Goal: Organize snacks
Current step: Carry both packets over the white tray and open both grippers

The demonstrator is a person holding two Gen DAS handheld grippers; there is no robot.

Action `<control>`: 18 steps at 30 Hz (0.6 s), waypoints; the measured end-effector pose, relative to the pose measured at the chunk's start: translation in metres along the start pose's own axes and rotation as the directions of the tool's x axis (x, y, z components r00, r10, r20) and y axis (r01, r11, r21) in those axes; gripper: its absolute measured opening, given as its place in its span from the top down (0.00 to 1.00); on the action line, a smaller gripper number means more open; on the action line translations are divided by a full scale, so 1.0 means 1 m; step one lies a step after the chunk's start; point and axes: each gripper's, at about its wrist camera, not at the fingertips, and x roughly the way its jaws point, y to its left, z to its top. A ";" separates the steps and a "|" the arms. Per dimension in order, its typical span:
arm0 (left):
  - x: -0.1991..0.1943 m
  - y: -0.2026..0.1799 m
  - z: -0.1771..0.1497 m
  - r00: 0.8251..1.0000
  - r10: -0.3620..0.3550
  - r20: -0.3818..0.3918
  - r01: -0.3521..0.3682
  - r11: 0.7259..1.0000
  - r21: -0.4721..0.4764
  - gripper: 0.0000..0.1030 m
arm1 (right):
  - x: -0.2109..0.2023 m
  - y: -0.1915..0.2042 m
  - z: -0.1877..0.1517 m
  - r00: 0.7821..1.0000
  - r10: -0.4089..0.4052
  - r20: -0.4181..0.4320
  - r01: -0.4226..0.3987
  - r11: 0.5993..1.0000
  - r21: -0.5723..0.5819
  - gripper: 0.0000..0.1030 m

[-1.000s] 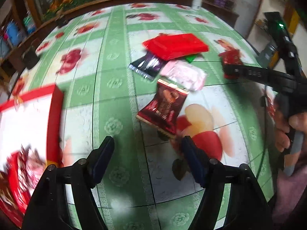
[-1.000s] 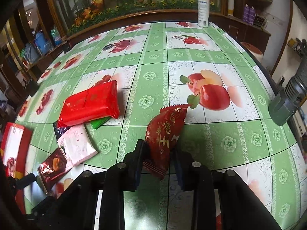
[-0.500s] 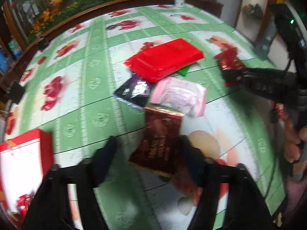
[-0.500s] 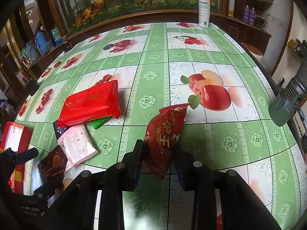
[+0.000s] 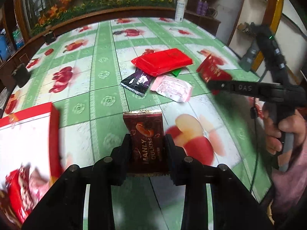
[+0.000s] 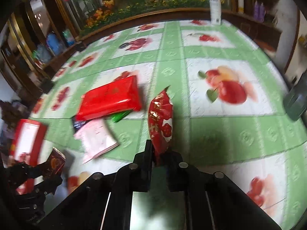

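My left gripper (image 5: 147,149) is shut on a dark brown chocolate packet (image 5: 146,140) and holds it above the table. My right gripper (image 6: 160,153) is shut on a red snack packet (image 6: 160,120), lifted off the table; it also shows in the left wrist view (image 5: 213,71). A large red pack (image 5: 163,61), a purple-black packet (image 5: 138,81), a pink packet (image 5: 171,88) and a green packet (image 5: 176,72) lie together on the table. A red-rimmed box (image 5: 25,132) with several snacks sits at the left.
The table has a green and white fruit-print cloth (image 5: 103,72). A white bottle (image 5: 179,7) stands at its far edge. Small dark objects (image 5: 21,74) sit at the left rim. A dark green cylinder (image 6: 296,103) is off the right edge.
My left gripper closed on the chocolate packet and lifted it. My right gripper raised the red snack packet and moved left, toward the pile.
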 end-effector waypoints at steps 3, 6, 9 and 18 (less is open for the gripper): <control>-0.019 0.000 -0.009 0.999 -0.021 0.032 0.021 1.000 -0.002 0.70 | -0.010 -0.003 -0.015 0.999 0.047 0.017 -0.048 0.999 0.020 0.90; -0.035 0.004 -0.018 0.997 -0.037 0.063 0.038 0.999 -0.013 0.70 | -0.018 -0.003 -0.032 0.993 0.118 0.023 -0.119 0.993 0.018 0.90; -0.053 0.011 -0.029 0.995 -0.033 0.099 0.036 0.999 -0.033 0.70 | -0.023 0.007 -0.044 0.989 0.145 0.012 -0.145 0.989 -0.002 0.90; -0.102 0.081 -0.062 0.974 0.104 0.203 -0.065 0.980 -0.190 0.69 | -0.037 0.109 -0.062 0.968 0.253 -0.011 -0.249 0.947 -0.204 0.90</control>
